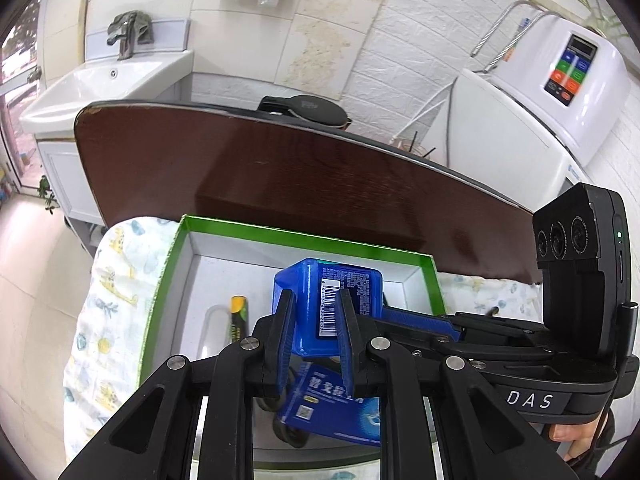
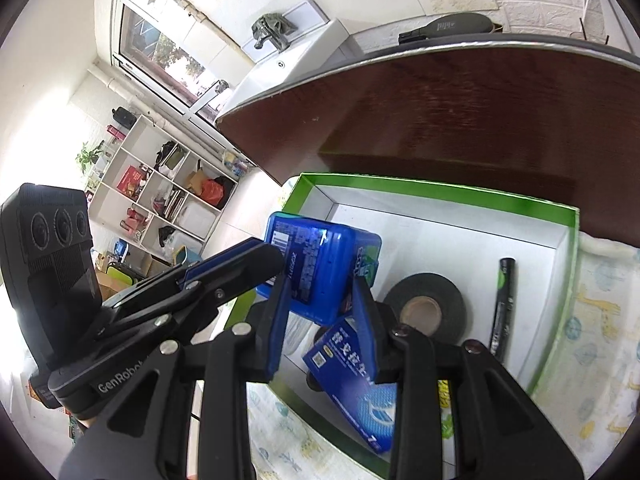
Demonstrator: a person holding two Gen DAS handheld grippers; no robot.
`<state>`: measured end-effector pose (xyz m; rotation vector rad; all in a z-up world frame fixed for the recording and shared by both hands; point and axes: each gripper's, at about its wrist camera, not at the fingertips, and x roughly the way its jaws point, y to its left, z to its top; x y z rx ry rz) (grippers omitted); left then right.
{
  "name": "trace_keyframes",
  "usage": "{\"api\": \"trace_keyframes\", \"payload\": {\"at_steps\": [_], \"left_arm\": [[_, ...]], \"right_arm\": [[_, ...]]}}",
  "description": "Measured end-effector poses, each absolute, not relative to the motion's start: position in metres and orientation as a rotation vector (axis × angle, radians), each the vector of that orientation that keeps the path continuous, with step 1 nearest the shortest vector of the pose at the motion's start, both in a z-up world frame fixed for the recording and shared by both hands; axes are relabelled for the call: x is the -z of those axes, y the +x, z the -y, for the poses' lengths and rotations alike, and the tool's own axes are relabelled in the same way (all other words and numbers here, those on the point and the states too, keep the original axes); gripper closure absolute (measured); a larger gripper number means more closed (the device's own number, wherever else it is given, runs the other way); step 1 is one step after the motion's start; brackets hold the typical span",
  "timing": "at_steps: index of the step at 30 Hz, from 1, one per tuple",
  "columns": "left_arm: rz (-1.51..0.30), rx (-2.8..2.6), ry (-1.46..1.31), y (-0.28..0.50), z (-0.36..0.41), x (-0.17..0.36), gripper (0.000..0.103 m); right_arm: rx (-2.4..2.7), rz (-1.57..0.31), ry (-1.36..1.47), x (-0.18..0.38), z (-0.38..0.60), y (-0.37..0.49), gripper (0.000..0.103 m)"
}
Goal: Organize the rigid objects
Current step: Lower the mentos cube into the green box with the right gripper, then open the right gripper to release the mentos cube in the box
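Left tool (image 1: 316, 332): pinching the near end of the blue tin (image 1: 328, 296), one pad on each side.
Right tool (image 2: 320, 308): clamped on the same blue tin (image 2: 316, 264) from its other side.
Blue tin: held between both tools above the green-rimmed box (image 1: 256, 236), label side up.
Axis: tin's long side runs away from the left tool toward the box's far wall.
Below: medicine carton (image 2: 352, 380), tape roll (image 2: 424, 300), dark tube (image 2: 502, 308) on the box floor.
Box: sits at the desk's (image 1: 320, 176) near edge on a printed cloth (image 1: 108, 304).

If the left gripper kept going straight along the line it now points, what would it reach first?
The left gripper, shut on the translucent blue plastic container, aims down into the green-rimmed white cardboard box. The container would probably touch the box's white floor near the far wall first, though depth is unclear.
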<state>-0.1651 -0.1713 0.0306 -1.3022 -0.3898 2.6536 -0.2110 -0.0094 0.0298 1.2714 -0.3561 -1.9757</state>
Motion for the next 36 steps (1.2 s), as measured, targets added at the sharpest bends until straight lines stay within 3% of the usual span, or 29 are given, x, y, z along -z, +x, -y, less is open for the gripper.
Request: {"api": "trace_keyframes", "payload": {"at_steps": [26,33,36], "left_arm": [[0.536,-2.540,-1.469,-0.205,0.198,0.037,0.086],[0.539,-2.569,-1.453,-0.200,0.197,0.028,0.085],[0.520,-2.629,-1.415,-0.196,0.194,0.012,0.079]], "right_arm": [[1.993,0.316,1.436,0.015,0.024,-0.242,0.075],[2.023,0.300,1.368,-0.003,0.018,-0.235,0.074],[2.046,0.304,1.324,-0.016,0.005,-0.228,0.074]]}}
